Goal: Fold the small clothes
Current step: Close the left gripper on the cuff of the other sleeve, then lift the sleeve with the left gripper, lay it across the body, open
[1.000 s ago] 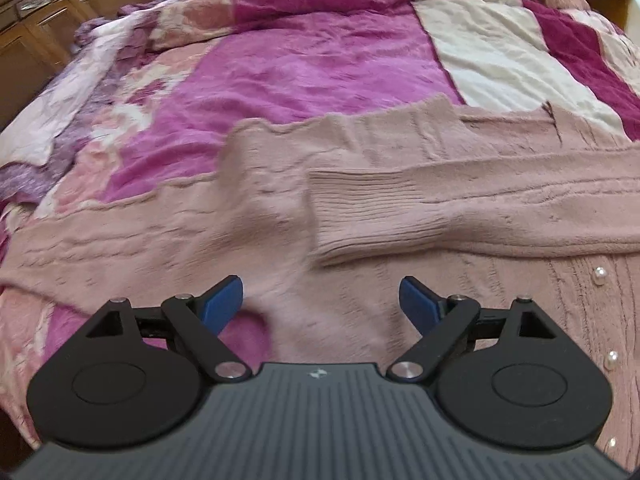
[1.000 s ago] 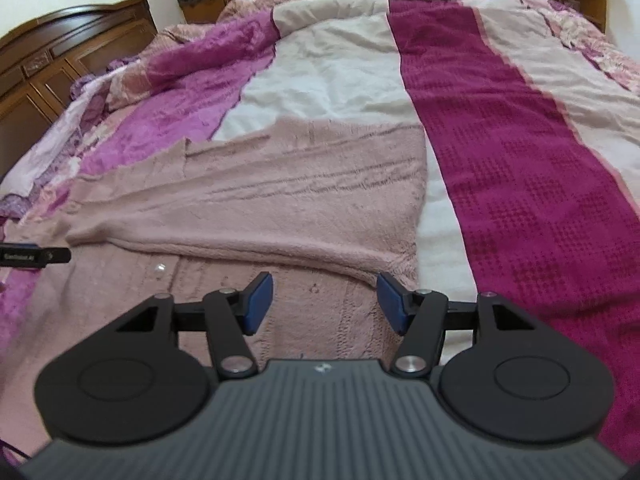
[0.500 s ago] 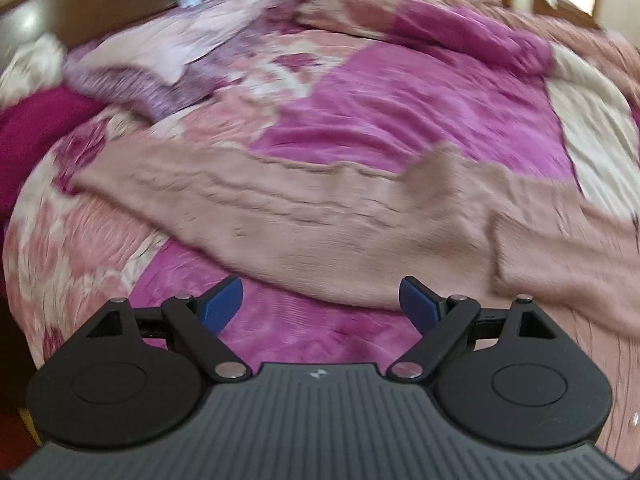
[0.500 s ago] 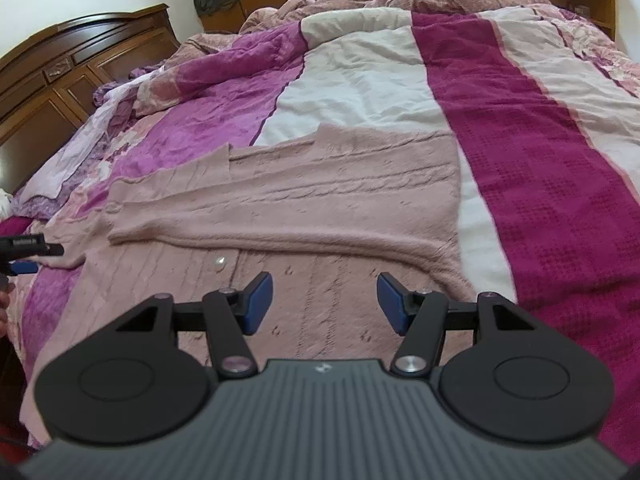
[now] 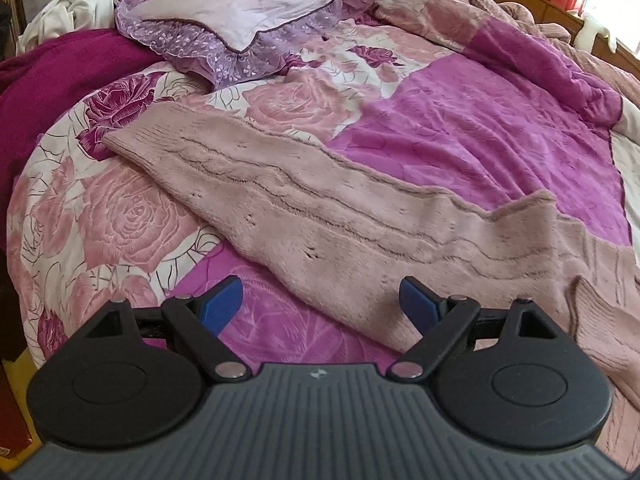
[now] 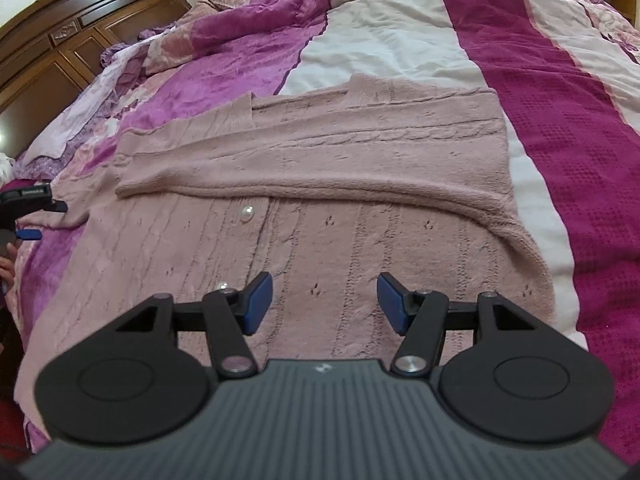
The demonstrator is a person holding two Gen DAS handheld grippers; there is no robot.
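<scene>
A dusty pink knit cardigan [image 6: 328, 240] with pearl buttons lies flat on the bed. One sleeve [image 6: 320, 160] is folded across its chest. The other sleeve [image 5: 304, 208] stretches out to the left over the floral quilt, cuff at the far left. My left gripper [image 5: 320, 304] is open and empty, hovering just above the near edge of that outstretched sleeve. My right gripper [image 6: 324, 300] is open and empty above the cardigan's lower body. The left gripper also shows at the left edge of the right wrist view [image 6: 28, 216].
The bed carries a pink, purple and white quilt [image 5: 480, 128]. A lilac pillow [image 5: 248, 20] and a magenta blanket [image 5: 44, 88] lie at the far left. Dark wooden cabinets [image 6: 60, 60] stand behind the bed.
My left gripper has swung left from the cardigan's chest to the outstretched sleeve. My right gripper has drawn nearer over the cardigan's body. Both stayed open.
</scene>
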